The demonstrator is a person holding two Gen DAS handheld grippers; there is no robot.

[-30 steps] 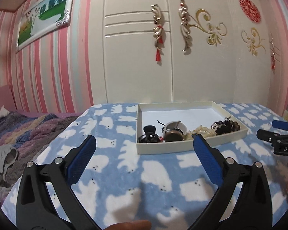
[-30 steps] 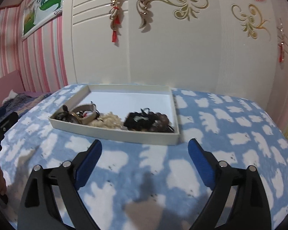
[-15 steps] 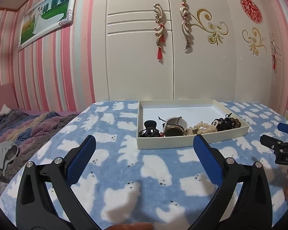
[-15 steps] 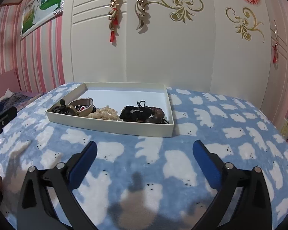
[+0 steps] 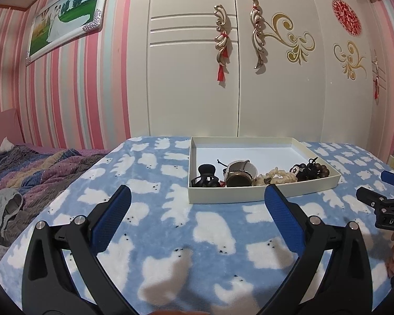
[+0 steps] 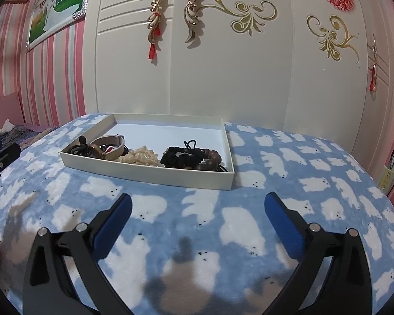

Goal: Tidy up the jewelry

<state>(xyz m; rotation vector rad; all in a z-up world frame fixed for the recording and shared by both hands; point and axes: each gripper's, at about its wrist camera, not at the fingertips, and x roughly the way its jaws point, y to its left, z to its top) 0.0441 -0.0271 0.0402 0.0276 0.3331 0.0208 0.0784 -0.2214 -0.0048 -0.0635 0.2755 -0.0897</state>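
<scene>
A shallow white tray (image 5: 249, 198) lies on the blue bear-print blanket and also shows in the right wrist view (image 6: 155, 177). Along its near side lie a black hair claw (image 5: 206, 177), a watch with a beige strap (image 5: 240, 174), a cream scrunchie (image 5: 278, 177) and dark wooden beads with black hair ties (image 5: 311, 170). My left gripper (image 5: 197, 210) is open and empty, held above the blanket short of the tray. My right gripper (image 6: 197, 211) is open and empty too, short of the tray's near wall. Its tips show at the left view's right edge (image 5: 380, 197).
The blue blanket (image 6: 302, 183) covers the surface around the tray. A white wardrobe (image 5: 236, 78) stands right behind it. A bed with a striped purple quilt (image 5: 34, 168) and grey clothes lies to the left. The blanket's edge drops off at right (image 6: 388, 197).
Both grippers have drawn back a little and tilted up, so the tray sits lower and farther in each view. Both stay open and empty. Nothing in the tray moved.
</scene>
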